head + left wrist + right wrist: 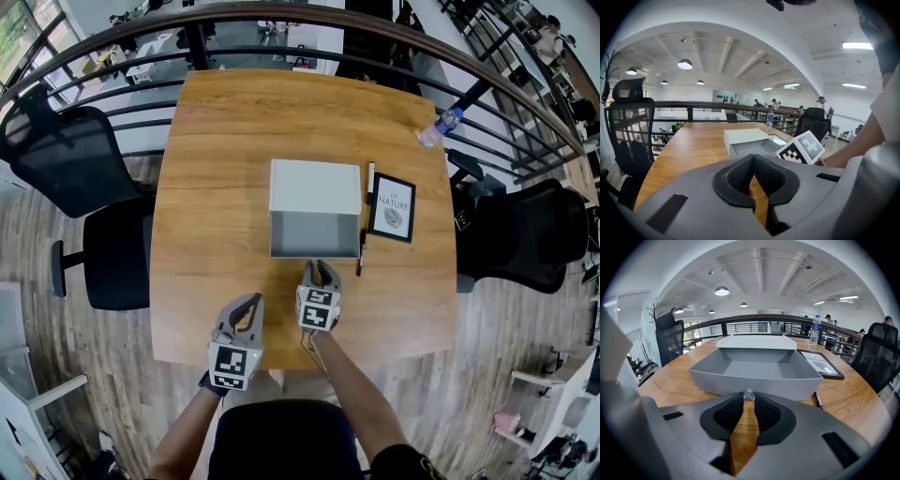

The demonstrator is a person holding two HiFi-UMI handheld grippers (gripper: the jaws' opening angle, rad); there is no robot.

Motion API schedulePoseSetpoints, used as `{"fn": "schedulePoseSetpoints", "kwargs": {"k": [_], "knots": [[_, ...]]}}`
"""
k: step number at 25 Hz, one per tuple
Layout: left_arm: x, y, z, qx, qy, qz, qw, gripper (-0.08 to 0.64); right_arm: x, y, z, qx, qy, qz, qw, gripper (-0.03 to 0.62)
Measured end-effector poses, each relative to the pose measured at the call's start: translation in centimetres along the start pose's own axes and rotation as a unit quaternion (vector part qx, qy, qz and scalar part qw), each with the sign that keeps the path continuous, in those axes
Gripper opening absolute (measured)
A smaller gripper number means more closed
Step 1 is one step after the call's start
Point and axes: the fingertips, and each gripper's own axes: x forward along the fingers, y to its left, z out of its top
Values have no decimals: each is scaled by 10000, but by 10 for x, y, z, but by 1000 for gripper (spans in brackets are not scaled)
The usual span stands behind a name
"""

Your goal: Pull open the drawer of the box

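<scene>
The wooden table (216,187) has bare board left of the white box (315,186), which sits mid-table. A framed picture (392,208) and a pen (361,255) lie just beside the box's right side. Its grey drawer (754,373) stands pulled out toward the near edge. The right gripper (749,398) is clenched on the drawer's small clear knob (749,394), which shows only in the right gripper view. The left gripper (753,158) is beside it, jaws together and holding nothing.

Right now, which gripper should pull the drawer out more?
The right gripper: it pinches the clear knob on the drawer. The left gripper is shut, empty, back by the table edge.
</scene>
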Motion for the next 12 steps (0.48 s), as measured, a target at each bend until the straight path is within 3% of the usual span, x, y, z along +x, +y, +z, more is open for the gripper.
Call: {"fn": "schedulePoseSetpoints", "kwargs": {"k": [12], "knots": [[-2,-4,-2,-7,-10,-18,10000,17,-7,2,1,11,-68,8,10000,66]]}}
